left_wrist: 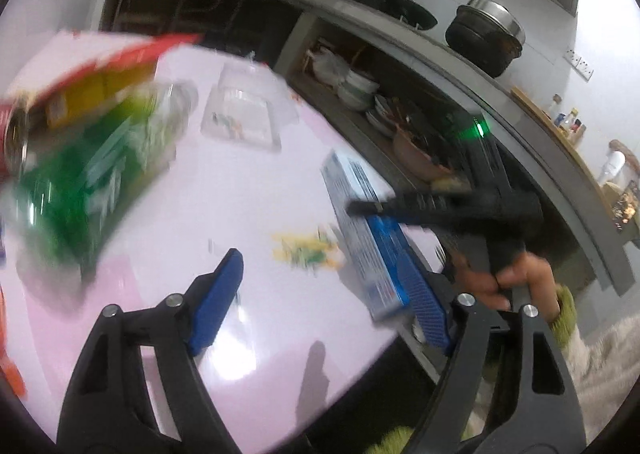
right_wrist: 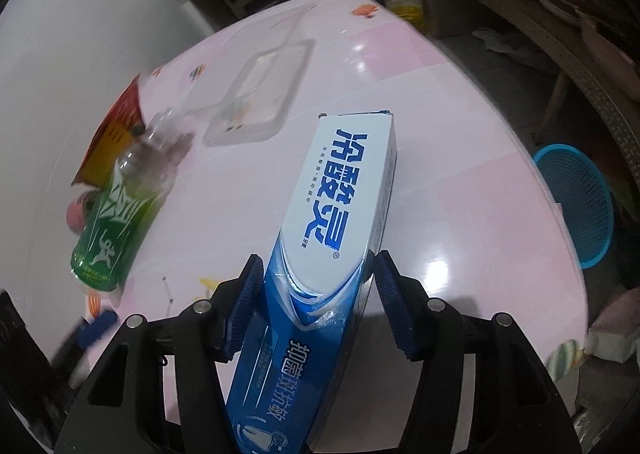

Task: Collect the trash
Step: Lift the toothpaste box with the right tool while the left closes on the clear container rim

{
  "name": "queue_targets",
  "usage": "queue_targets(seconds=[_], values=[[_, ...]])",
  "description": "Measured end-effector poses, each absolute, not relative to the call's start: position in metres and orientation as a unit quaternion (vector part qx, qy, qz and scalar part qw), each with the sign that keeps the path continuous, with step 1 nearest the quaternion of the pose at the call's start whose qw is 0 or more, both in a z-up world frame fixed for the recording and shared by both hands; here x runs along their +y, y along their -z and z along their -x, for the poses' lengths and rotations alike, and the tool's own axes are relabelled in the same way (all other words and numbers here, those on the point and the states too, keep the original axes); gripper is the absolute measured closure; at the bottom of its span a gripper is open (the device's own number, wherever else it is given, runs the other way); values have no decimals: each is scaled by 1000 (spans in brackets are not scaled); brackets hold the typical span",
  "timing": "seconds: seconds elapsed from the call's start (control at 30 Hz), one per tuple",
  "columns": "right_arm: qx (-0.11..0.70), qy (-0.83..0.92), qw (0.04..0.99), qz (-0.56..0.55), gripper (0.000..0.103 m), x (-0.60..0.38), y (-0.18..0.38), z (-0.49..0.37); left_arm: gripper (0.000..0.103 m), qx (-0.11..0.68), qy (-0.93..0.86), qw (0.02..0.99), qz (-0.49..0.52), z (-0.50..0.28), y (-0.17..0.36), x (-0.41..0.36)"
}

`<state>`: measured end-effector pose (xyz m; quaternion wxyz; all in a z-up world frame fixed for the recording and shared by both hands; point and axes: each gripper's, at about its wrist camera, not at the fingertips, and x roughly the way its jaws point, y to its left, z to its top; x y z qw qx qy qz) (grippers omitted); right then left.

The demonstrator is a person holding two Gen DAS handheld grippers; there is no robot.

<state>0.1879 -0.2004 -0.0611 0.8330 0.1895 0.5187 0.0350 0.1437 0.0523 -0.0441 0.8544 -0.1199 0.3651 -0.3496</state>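
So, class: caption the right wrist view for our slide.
Right claw grips a toothpaste box above the pink table.

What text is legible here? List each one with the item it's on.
"冷酸灵": large blue brand characters on the toothpaste box held in the right gripper.
"抑菌斑抗敏": white characters lower on the same box.
Small print on the box: too small.
Green bottle lettering: stylised, blurred, unreadable.
Red-yellow packet: blurred.

Toothpaste box (right_wrist: 340, 222) — blue characters 冷酸灵, lower down 抑菌斑抗敏, other labels unreadable
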Motion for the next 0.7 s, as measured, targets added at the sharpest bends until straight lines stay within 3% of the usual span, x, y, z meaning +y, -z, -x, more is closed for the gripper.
queue_targets(seconds=[0.23,0.43,0.57,0.7], values=[[503,-33,839,-203,47,-225,61,-180,37,324,306,895,-7,-198,14,-6],[494,-41,840,-220,47,-238,65,-176,40,321,271,896,-146,-250,24,-73],[490,-48,841,-224,47,-240,66,-174,49,334,235,879,-245,-277,47,-107],[485,-55,843,-227,47,-243,67,-171,67,354,215,869,-272,-289,58,-117]])
